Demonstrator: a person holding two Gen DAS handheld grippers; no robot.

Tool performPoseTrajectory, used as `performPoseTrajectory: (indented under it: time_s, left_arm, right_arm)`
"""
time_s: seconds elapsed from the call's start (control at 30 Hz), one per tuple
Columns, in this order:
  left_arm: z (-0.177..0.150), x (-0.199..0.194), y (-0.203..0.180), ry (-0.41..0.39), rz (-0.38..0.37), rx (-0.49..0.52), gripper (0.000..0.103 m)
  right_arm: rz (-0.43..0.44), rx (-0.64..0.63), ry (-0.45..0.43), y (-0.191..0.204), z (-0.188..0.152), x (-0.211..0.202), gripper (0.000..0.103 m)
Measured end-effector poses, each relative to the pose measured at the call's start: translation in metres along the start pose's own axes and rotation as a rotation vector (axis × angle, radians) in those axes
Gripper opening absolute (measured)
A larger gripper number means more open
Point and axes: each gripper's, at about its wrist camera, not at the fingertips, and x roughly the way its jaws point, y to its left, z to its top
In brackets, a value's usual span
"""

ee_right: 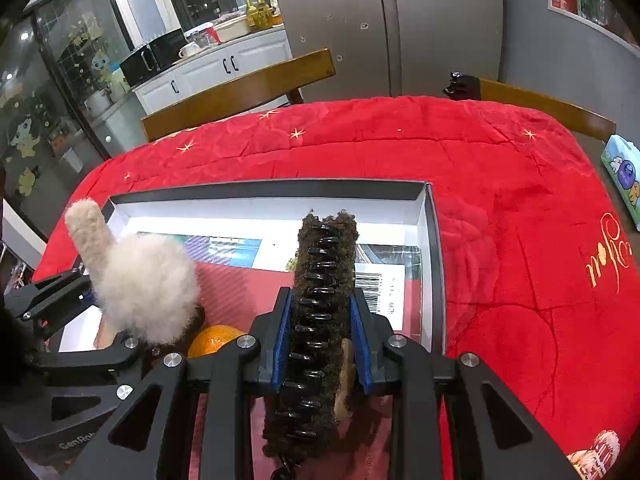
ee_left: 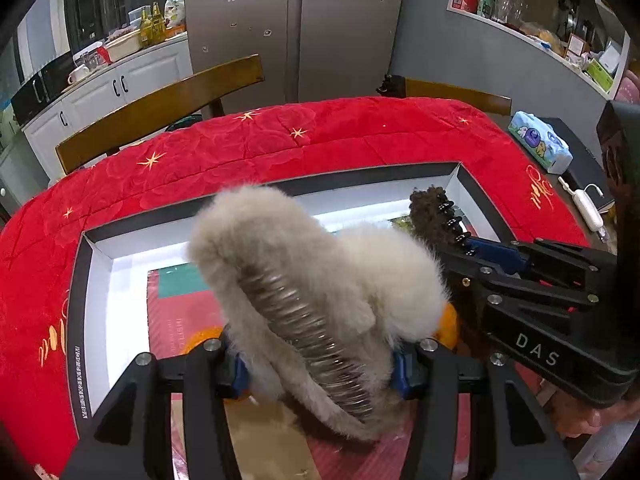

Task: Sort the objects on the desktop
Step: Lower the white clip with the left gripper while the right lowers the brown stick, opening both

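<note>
My left gripper (ee_left: pixel 320 368) is shut on a fluffy beige hair claw (ee_left: pixel 304 272) with silvery teeth, its blue pads pressing both sides. It hangs over a shallow black-rimmed white box (ee_left: pixel 280 188). My right gripper (ee_right: pixel 322 344) is shut on a dark brown fuzzy hair claw (ee_right: pixel 324 264) with black teeth, over the same box (ee_right: pixel 272 190). In the left wrist view the right gripper (ee_left: pixel 476 246) comes in from the right with the brown claw (ee_left: pixel 430 212). The right wrist view shows the left gripper (ee_right: pixel 86 294) at the left with the beige claw (ee_right: pixel 144 284).
The box lies on a red quilted cover (ee_right: pixel 500 220) and holds printed sheets and an orange (ee_right: pixel 216 340). A tissue pack (ee_left: pixel 540 144) and a white device (ee_left: pixel 586 208) sit to the right. Wooden chairs (ee_left: pixel 160 108) stand behind the table.
</note>
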Motion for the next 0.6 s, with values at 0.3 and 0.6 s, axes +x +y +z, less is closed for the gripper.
performPoseTrajectory:
  time_s: [0.3,0.6]
  left_arm:
    - [0.008,-0.014,0.012,-0.04,0.052,-0.039,0.099]
    - [0.02,-0.055,0.025,-0.111,0.086,-0.012,0.103]
  right_arm:
    - [0.088,0.04,-0.044,-0.016,0.009,-0.02,0.066]
    - [0.144,0.084,-0.1,-0.02,0.013,-0.044,0.103]
